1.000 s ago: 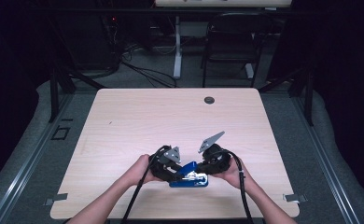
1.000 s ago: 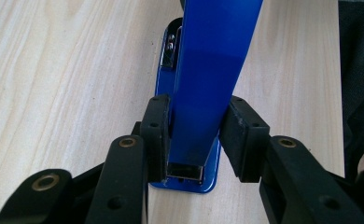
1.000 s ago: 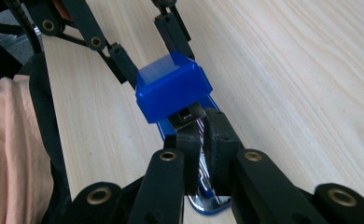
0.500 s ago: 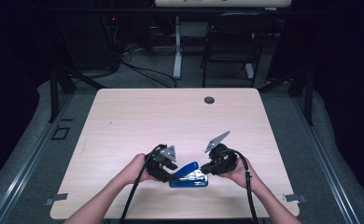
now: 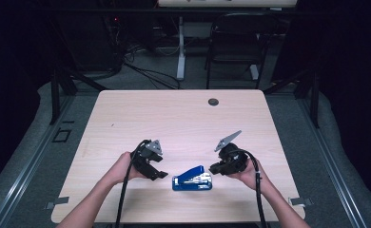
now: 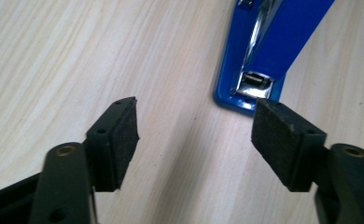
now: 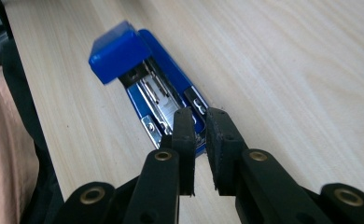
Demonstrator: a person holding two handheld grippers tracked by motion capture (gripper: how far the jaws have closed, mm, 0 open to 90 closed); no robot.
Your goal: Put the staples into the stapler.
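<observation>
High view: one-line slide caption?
Blue metal stapler lies on the light wooden table between the open left gripper and nearly shut right gripper.

from up here i see a light wood-grain tabletop (image 5: 183,118) with rounded corners, and a small dark round grommet (image 5: 213,101) set near its far edge. grey carpet floor (image 5: 29,156) runs around it, with a metal rail (image 5: 24,183) along the left side and another rail (image 5: 338,161) along the right. small strips of grey tape (image 5: 54,204) sit by the near corners. beyond the far edge stands a dark chair (image 5: 231,52), and beside it a white table leg (image 5: 180,47) rising to a pale top. black cables (image 5: 145,71) trail across the floor there. the room behind is dim, almost black.
</observation>
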